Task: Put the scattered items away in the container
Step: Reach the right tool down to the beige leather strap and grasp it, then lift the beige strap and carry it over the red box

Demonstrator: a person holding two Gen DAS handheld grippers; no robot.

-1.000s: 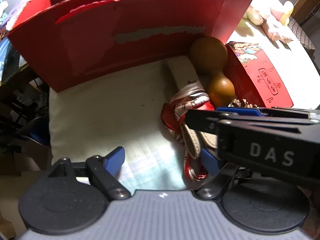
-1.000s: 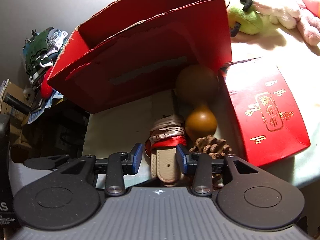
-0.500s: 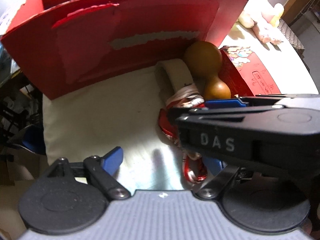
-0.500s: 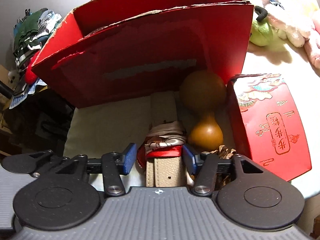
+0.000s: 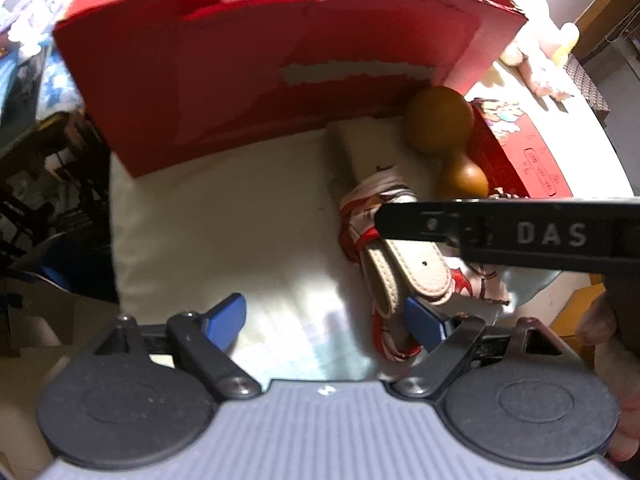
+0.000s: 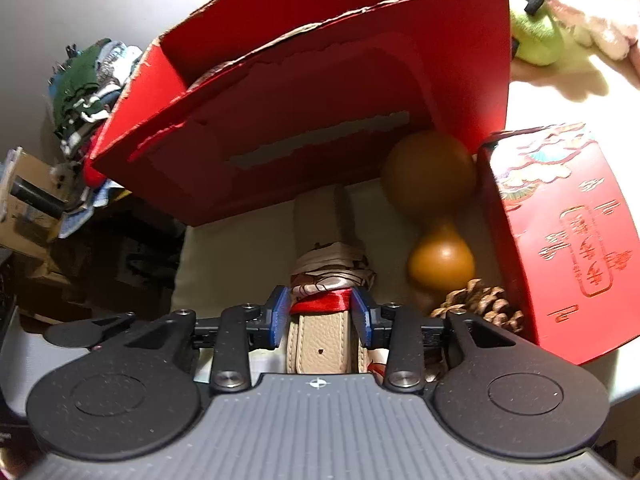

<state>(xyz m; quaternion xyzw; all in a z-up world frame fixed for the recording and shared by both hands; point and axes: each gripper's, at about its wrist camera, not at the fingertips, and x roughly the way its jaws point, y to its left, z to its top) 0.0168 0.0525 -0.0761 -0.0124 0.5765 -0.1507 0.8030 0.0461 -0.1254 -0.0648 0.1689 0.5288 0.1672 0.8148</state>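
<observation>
Between gourd (image 6: 430, 208) at two o'clock and red box (image 6: 320, 120) at twelve, right gripper (image 6: 322, 320) fingers clasp the leather strap (image 6: 320, 344); its scarf (image 6: 332, 270) may snag. Left gripper (image 5: 324, 320) released.

Both tongs, left (image 5: 324, 316) and right (image 6: 322, 316), have black arms, blue ribbed pads, silver screws and grey ridged bodies; one arm reads "DAS".

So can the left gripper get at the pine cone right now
Probably not directly. The pine cone sits by the gourd and red packet, and the right gripper, closed on the strap, lies between it and the open left gripper.
</observation>
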